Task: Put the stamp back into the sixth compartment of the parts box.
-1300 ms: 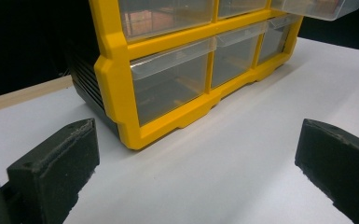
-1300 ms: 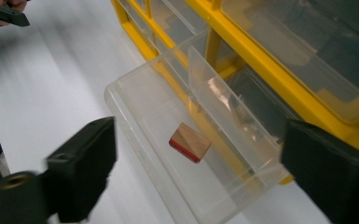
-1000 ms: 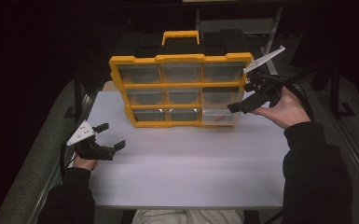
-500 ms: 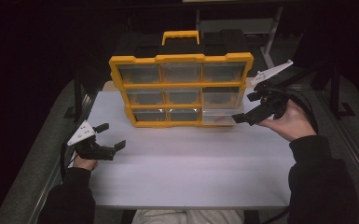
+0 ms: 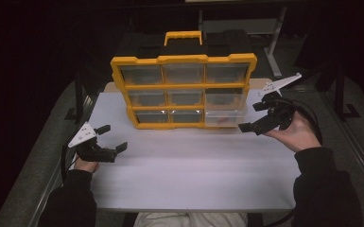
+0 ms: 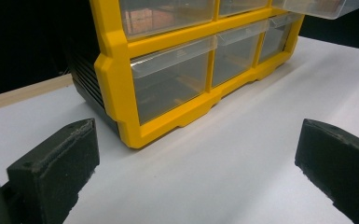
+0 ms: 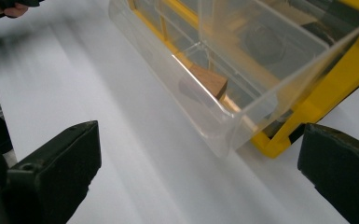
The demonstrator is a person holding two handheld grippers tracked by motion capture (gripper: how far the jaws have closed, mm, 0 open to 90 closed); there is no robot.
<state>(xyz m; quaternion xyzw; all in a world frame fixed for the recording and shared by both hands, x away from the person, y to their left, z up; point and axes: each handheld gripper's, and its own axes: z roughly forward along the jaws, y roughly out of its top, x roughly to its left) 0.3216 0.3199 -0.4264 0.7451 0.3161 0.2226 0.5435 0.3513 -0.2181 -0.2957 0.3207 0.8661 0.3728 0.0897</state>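
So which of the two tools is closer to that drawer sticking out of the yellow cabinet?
The right tool. It sits just beside the pulled-out bottom-right drawer, jaws open. The left tool rests farther off, near the table's left edge, in front of the yellow cabinet's opposite corner.

a white worktop [image 5: 189,175] with a pale wooden edge stands in a dark room, grey floor [image 5: 359,118] alongside, a metal frame [image 5: 274,42] behind.
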